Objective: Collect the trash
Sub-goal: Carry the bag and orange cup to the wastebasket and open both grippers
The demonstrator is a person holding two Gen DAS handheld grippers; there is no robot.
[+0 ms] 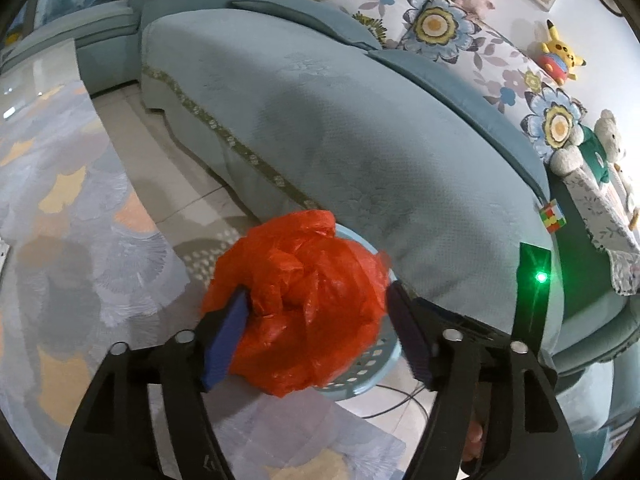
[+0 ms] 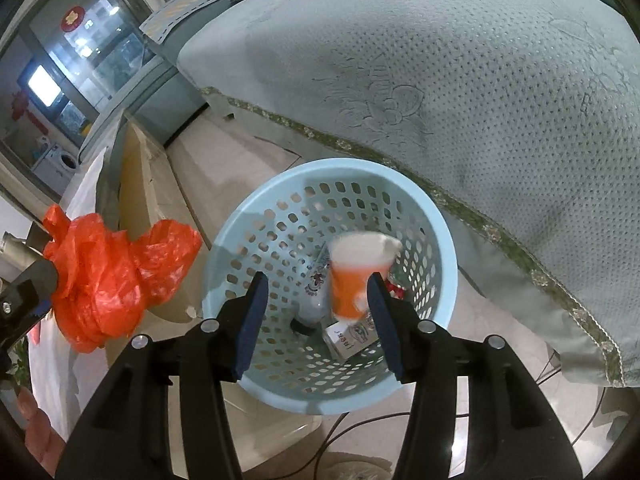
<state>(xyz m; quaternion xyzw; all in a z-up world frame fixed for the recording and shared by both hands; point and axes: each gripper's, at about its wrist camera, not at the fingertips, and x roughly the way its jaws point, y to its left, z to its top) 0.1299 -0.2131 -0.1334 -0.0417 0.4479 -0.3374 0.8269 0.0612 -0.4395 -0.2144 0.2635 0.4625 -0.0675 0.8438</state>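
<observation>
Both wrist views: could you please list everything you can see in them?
basket: one, light blue, perforated, on the floor beside the sofa
cup: one, orange and white, blurred, above the basket
packaging: a few pieces, mostly white, in the basket's bottom
plastic bag: one, red, crumpled, beside the basket's rim
sofa: one, teal, behind the basket
cushions: several, floral, on the sofa
plush toys: four, mixed colours, along the sofa back
puzzle cube: one, multicoloured, on the sofa
rug: one, grey patterned, on the floor
left gripper: black, blue pads, open around the plastic bag
right gripper: black, blue pads, open, cup between its fingers
</observation>
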